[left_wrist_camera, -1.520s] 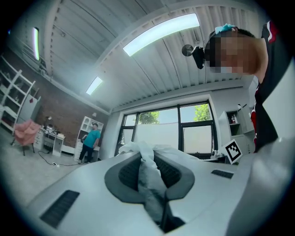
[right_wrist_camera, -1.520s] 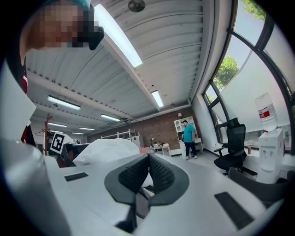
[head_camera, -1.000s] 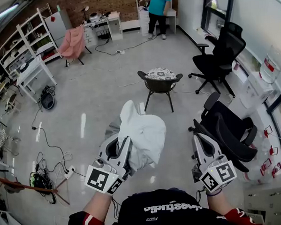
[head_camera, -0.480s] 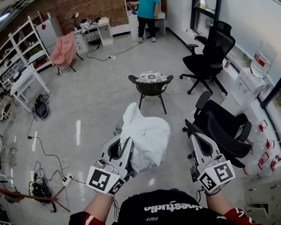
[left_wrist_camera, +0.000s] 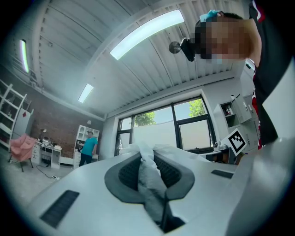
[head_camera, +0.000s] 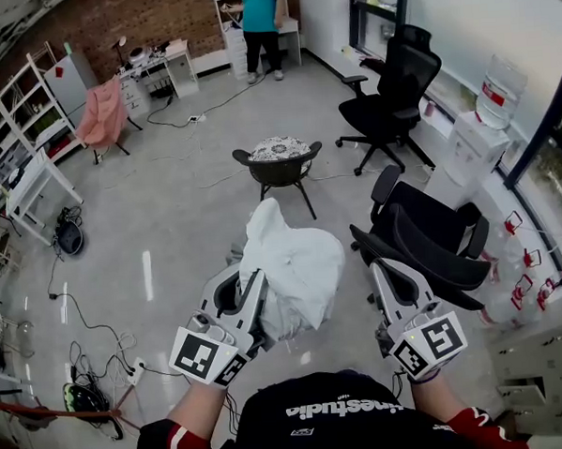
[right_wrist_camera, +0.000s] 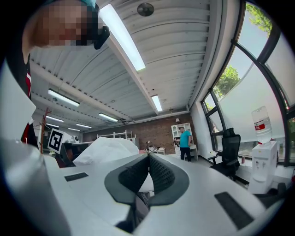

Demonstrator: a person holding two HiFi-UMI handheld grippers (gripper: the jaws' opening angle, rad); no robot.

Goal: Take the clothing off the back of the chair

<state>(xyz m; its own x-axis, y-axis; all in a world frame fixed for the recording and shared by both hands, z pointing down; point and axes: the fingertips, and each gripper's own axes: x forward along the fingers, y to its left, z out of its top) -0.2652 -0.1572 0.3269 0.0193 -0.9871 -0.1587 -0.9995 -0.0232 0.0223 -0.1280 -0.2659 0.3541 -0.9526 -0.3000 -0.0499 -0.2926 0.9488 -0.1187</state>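
One crumpled white garment [head_camera: 297, 263] bunched in left tool [head_camera: 254, 288].

Four chairs: black office chair [head_camera: 396, 89] at one o'clock, second office chair [head_camera: 433, 248] at three, cushioned shell chair [head_camera: 278, 167] at twelve, draped chair [head_camera: 97, 155] at ten. Two garments: white garment [head_camera: 297, 265] at centre, pink garment [head_camera: 101, 114] at ten. Two grippers: left gripper [head_camera: 254, 284] at seven, right gripper [head_camera: 385, 268] at four. One person [head_camera: 261, 13] at twelve. One water dispenser [head_camera: 478, 138] at two.

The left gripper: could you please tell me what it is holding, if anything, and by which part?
The left gripper is shut on the white garment, by a bunched fold; which part of it cannot be told.
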